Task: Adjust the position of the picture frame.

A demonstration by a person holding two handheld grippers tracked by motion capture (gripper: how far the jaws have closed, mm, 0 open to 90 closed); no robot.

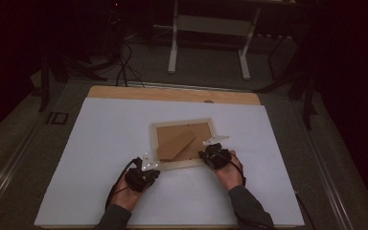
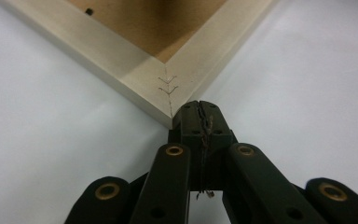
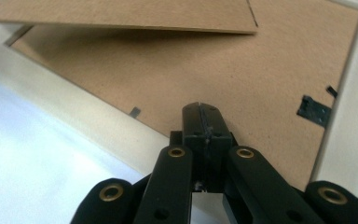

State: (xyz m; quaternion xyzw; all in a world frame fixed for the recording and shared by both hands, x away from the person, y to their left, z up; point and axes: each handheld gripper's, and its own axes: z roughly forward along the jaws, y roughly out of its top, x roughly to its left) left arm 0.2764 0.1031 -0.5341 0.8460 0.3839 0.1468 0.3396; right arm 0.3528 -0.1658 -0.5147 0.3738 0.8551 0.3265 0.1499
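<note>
A pale wooden picture frame (image 1: 184,143) lies face down mid-surface on the white surface (image 1: 100,143), its brown cardboard backing (image 3: 223,70) and easel stand (image 1: 175,145) upward. The left gripper (image 2: 199,112), jaws pressed together, touches the frame's near corner. The right gripper (image 3: 200,114), jaws likewise closed and empty, rests over the backing near a black clip (image 3: 313,111).

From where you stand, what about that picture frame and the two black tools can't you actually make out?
- Front of the picture frame: it lies face down in the high view.
- What is under its cardboard stand: shadowed in the right gripper view.
- Whether the left gripper touches the frame's corner: its own shut tips hide the spot.
- Room beyond the table: too dark.
</note>
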